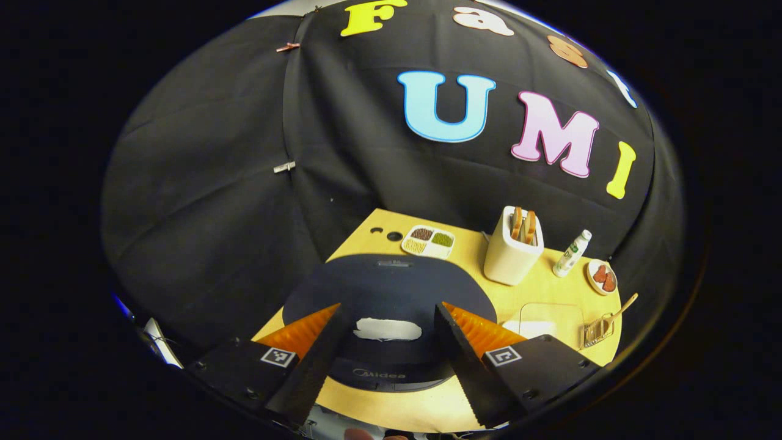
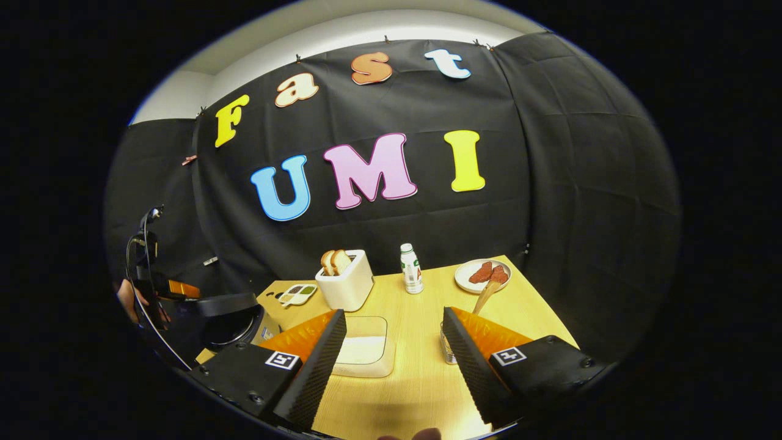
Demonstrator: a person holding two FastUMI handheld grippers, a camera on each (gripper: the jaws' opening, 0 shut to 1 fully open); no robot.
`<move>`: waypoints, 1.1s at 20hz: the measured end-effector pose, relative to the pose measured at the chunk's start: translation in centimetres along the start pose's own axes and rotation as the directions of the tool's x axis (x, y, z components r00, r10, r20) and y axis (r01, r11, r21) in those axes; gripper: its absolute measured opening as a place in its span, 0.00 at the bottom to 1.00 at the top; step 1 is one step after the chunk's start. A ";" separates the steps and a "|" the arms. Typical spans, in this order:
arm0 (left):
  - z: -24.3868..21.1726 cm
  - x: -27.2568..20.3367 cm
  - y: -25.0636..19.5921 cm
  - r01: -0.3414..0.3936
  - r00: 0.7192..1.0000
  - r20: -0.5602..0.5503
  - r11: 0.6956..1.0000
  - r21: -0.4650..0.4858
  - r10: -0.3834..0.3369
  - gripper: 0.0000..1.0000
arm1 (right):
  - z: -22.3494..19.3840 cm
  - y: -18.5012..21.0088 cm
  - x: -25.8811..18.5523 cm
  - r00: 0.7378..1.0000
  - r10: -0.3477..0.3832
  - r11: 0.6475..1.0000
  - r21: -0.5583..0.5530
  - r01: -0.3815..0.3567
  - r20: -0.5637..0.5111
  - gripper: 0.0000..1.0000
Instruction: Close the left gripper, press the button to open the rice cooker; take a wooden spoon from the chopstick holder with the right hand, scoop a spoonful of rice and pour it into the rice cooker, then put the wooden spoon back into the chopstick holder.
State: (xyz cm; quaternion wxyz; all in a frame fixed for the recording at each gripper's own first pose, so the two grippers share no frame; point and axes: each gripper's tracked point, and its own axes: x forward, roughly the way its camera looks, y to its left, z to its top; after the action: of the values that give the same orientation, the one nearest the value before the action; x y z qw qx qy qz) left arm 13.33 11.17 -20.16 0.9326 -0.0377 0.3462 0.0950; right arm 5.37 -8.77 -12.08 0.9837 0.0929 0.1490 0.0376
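My left gripper (image 1: 386,318) hangs above the dark round rice cooker (image 1: 391,287) at the near-left of the pale wooden table (image 1: 544,287), its jaws standing wide apart and holding nothing; between the fingers I see the cooker's lid from above, with a white patch at its middle. In the right gripper view the rice cooker (image 2: 229,321) stands at the table's left edge with its lid raised and the inner pot dark; a hand (image 2: 128,299) and the left tool appear beside it. My right gripper (image 2: 394,342) is also spread wide and empty, over the shallow cream rectangular tray of white rice (image 2: 363,354). The wire chopstick holder (image 2: 447,348) sits partly hidden just behind my right finger, with the wooden spoon (image 2: 486,296) standing in it, handle tilted towards the white plate of red slices (image 2: 482,275). Farther back: a white toaster with two bread slices (image 2: 345,278), a small white bottle (image 2: 412,269), and a four-section dish of grains (image 2: 297,294). In the left gripper view the wire holder (image 1: 597,330) with the spoon (image 1: 623,307) lies at the table's right edge
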 end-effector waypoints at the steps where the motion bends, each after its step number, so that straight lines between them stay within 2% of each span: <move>1: -1.1 0.3 0.0 0.001 1.000 -0.016 1.000 -0.007 -0.001 0.97 | -0.1 0.0 -0.1 1.000 0.002 1.000 -0.002 -0.002 -0.004 0.98; 8: -7.0 2.3 0.5 -0.001 0.993 -0.121 1.000 0.005 0.001 0.98 | -0.6 0.0 -0.8 1.000 0.005 1.000 -0.011 -0.005 -0.008 0.98; 22: -7.1 2.6 0.7 -0.013 0.998 -0.060 1.000 0.001 0.013 0.98 | -0.4 0.6 -0.8 1.000 0.011 1.000 -0.012 -0.011 -0.001 0.98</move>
State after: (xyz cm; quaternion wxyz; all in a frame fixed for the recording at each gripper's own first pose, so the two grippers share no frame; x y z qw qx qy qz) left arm 10.56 11.23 -27.24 0.9211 -0.0380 0.3743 0.0999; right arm 4.41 -8.19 -12.11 0.9840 0.0877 0.1487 0.0439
